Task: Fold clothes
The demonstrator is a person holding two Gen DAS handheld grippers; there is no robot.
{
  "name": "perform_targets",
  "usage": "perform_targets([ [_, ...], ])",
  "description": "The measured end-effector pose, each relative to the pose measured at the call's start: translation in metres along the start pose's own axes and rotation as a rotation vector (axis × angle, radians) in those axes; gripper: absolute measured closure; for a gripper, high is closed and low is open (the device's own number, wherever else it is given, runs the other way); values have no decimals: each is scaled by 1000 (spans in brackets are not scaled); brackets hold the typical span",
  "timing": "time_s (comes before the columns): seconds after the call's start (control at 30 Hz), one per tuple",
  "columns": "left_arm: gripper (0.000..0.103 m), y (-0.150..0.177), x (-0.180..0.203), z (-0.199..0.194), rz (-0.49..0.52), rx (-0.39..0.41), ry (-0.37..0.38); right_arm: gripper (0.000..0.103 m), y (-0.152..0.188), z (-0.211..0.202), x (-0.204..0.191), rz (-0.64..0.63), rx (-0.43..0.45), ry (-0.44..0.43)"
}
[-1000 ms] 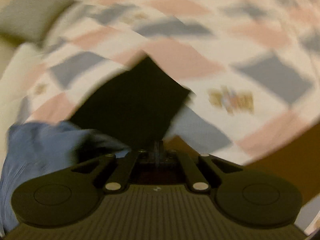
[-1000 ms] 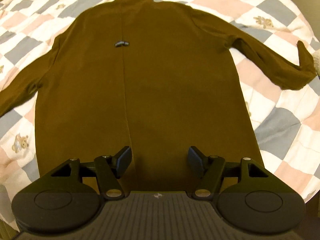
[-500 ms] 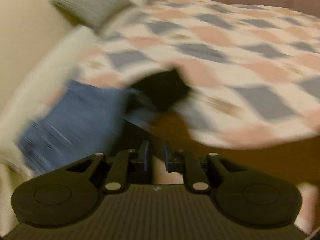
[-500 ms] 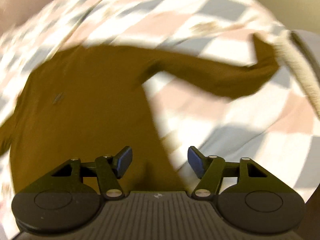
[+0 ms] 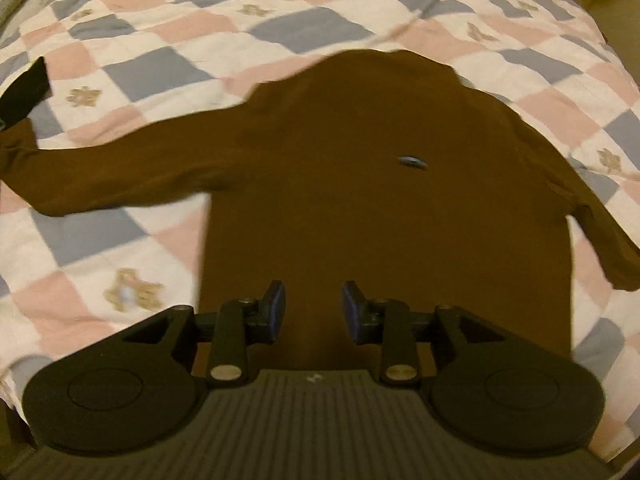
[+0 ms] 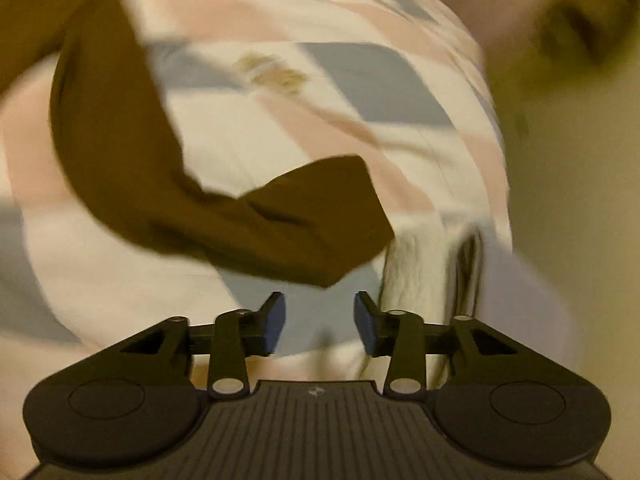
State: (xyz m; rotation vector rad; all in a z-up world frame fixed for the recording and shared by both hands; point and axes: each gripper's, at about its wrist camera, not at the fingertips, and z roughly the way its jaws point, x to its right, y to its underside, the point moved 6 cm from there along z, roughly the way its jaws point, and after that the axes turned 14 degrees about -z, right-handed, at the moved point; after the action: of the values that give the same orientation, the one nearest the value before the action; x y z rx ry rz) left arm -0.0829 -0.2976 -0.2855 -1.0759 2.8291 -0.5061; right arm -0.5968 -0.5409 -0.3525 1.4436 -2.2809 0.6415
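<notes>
A brown long-sleeved shirt [image 5: 360, 184] lies flat on a checked quilt [image 5: 168, 32], back up, with a small blue label [image 5: 412, 161] near the collar. Both sleeves spread outward. My left gripper [image 5: 313, 312] hovers open over the shirt's lower hem with nothing between its fingers. In the right wrist view, blurred by motion, the shirt's right sleeve [image 6: 120, 140] runs down to its cuff [image 6: 320, 220]. My right gripper [image 6: 319, 320] stands open just short of that cuff, holding nothing.
A black folded garment [image 5: 26, 88] shows at the quilt's left edge. A cream knitted item [image 6: 424, 272] lies beside the cuff near the bed's right edge, with a pale wall [image 6: 572, 184] beyond.
My left gripper opened and swung from the blue and black clothes at the left over to the brown shirt's hem. The right gripper swept right from the shirt's body to the right cuff.
</notes>
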Motion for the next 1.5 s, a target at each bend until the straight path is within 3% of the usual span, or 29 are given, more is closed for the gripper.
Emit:
perform_targets([
  [0.03,74,2,9,0,7,0,-6,52,1,10,-4,-92,15,25],
  [0.13,71,6,29,-1,30,3,-30,54,-5,45,-22,-338,26,53],
  [0.17,71,6,33,-1,36,2,-37,64,-5,51,-27,-410,22,21],
  [0.23,71,3,37,1,41,3,-53,100,-5,59,-36,-548,18,-58],
  [0.27,71,2,37,-1,40,8,-62,101,-9,54,-30,-549,24,-93],
  [0.47,71,-5,34,-2,-8,3,-81,97,-80,-8,74,-240,130,-279],
  [0.5,71,-7,34,-1,-17,1,-78,89,-95,-13,94,-188,139,-312],
  [0.57,70,-10,38,0,-19,3,-71,27,-121,-6,131,-14,159,-376],
  [0.6,70,-11,40,0,-14,6,-69,24,-133,0,150,92,185,-364],
  [0.67,67,-11,42,1,1,11,-72,34,-139,18,185,338,202,-323],
  [0.73,67,-8,40,3,-3,3,-75,35,-122,33,198,563,216,-366],
  [0.8,66,-4,34,6,-23,-18,-82,36,-91,45,185,707,217,-422],
  [0.87,66,2,29,13,-47,-48,-94,38,-59,59,162,773,168,-436],
  [1.0,66,8,26,24,-65,-91,-112,40,-10,80,111,806,132,-406],
  [1.1,66,10,34,29,-37,-102,-115,51,-7,90,87,746,93,-360],
  [1.17,66,11,41,31,-16,-107,-116,52,-29,96,89,742,130,-337],
  [1.23,66,11,47,32,-3,-108,-114,52,-61,97,103,766,233,-313],
  [1.3,66,12,52,32,5,-104,-110,52,-99,91,119,783,351,-347],
  [1.37,65,11,55,28,11,-90,-109,50,-129,84,132,730,421,-352],
  [1.43,63,11,53,23,-3,-78,-98,48,-138,85,136,633,405,-334],
  [1.5,63,11,48,22,-26,-75,-98,47,-129,101,135,605,336,-375],
])
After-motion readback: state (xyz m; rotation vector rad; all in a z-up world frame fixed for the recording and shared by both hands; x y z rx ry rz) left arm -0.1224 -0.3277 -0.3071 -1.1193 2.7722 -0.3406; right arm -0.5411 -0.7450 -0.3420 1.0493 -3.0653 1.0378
